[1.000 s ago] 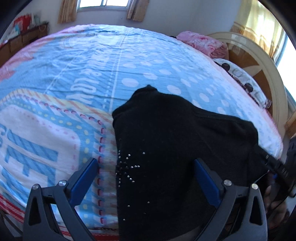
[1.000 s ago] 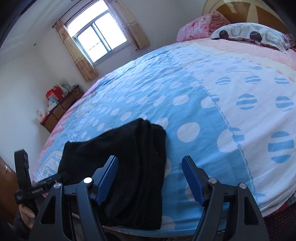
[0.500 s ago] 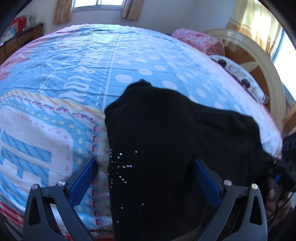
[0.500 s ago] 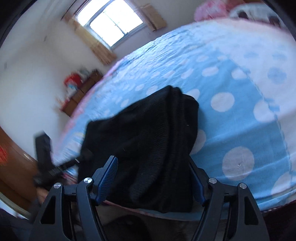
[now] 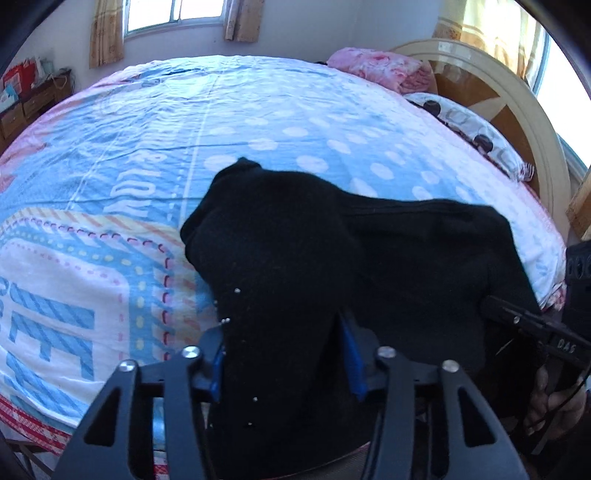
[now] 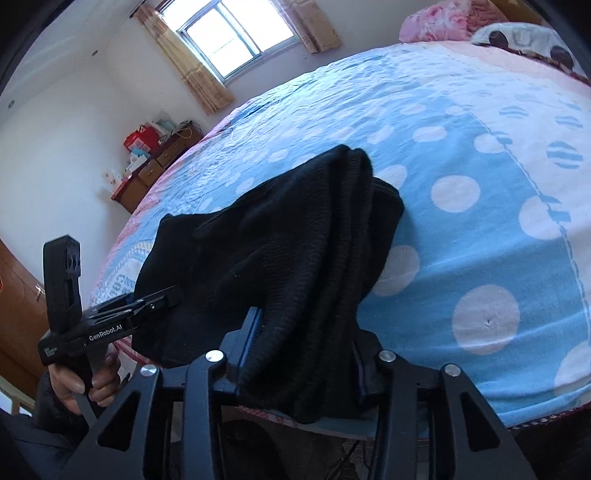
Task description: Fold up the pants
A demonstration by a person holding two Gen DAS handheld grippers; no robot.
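Note:
Black knit pants with small silver studs lie folded near the front edge of a bed, also seen in the right wrist view. My left gripper is shut on the near left end of the pants, which bunch up between its blue pads. My right gripper is shut on the near right end, cloth draped over its fingers. The left gripper also shows in the right wrist view, and the right gripper in the left wrist view, both at the cloth's edge.
The bed has a blue sheet with white dots. Pillows and a round headboard are at the right. A wooden dresser stands by the wall under a window. The bed's front edge is right below both grippers.
Both grippers went from open over the pants to shut on the near edge. The cloth is now gathered and lifted between the pads.

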